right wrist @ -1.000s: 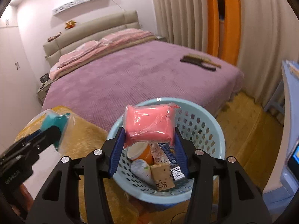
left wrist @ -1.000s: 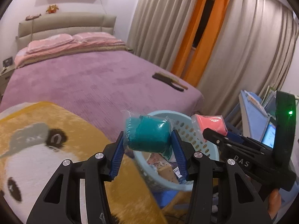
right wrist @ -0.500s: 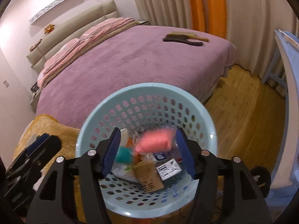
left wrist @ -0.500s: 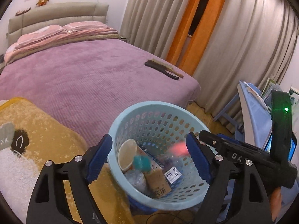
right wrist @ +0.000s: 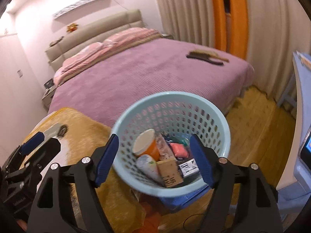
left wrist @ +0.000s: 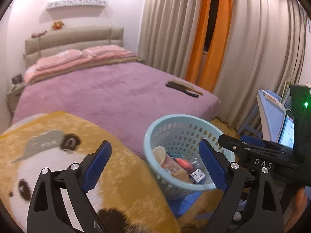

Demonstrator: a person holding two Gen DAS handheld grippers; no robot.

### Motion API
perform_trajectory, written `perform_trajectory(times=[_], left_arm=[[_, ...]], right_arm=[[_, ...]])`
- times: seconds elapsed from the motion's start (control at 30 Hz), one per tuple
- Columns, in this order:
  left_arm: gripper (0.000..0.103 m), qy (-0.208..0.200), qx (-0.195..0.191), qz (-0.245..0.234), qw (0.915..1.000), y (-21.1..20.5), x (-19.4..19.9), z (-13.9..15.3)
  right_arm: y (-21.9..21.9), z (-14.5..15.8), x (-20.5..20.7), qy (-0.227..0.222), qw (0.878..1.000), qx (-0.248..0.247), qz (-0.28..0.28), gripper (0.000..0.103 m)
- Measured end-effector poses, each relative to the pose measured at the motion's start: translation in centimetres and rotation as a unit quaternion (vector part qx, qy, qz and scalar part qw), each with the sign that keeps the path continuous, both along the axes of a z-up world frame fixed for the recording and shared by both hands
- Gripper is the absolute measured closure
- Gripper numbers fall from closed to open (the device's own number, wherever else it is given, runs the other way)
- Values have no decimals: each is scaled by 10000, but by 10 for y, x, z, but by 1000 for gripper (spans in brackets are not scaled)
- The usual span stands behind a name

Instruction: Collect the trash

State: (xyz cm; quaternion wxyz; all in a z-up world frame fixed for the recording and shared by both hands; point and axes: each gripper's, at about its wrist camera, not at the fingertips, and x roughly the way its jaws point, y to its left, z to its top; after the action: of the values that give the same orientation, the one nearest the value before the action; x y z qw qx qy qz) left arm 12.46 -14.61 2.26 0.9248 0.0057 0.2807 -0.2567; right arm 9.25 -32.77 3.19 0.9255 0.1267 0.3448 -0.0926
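A light blue perforated basket (right wrist: 171, 95) stands beside the bed, with several pieces of trash in it. They include an orange paper cup (right wrist: 145, 145), a cardboard box (right wrist: 170, 170), a pink packet (right wrist: 179, 149) and a teal packet (right wrist: 182, 140). My right gripper (right wrist: 154, 159) hovers above the basket's near rim, jaws opening, nothing between them. My left gripper (left wrist: 155, 165) is left of the basket (left wrist: 186, 116), over a yellow panda blanket (left wrist: 77, 155). Its jaws are also opening and empty. The pink packet (left wrist: 182, 162) shows inside the basket.
A purple bed (left wrist: 108, 89) fills the middle ground, with a dark brush (left wrist: 182, 88) near its far corner. Curtains hang behind it. A blue table (left wrist: 272, 114) and a lit screen (left wrist: 287, 134) are at the right. Wooden floor (right wrist: 258, 120) lies right of the basket.
Both grippers let go of their packets, teal from the left and pink from the right, and these now lie in the basket. Both jaws have spread wide and drawn back.
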Motion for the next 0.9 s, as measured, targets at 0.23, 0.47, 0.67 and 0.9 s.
perform_trajectory(times=[0.23, 0.47, 0.67, 0.9], left_arm=[[12, -520, 118, 613, 9967, 50, -45, 12], [9, -836, 307, 1263, 9880, 89, -64, -6], [9, -969, 203, 1559, 9828, 106, -63, -13], [8, -1067, 313, 1688, 9794, 107, -63, -28]], right_arm=[[52, 15, -28, -399, 9979, -425, 277, 28], [82, 20, -59, -1210, 9883, -923, 111, 28], [96, 28, -68, -1565, 9803, -1200, 95, 28], [101, 21, -64, -1656, 9766, -1371, 14, 27]])
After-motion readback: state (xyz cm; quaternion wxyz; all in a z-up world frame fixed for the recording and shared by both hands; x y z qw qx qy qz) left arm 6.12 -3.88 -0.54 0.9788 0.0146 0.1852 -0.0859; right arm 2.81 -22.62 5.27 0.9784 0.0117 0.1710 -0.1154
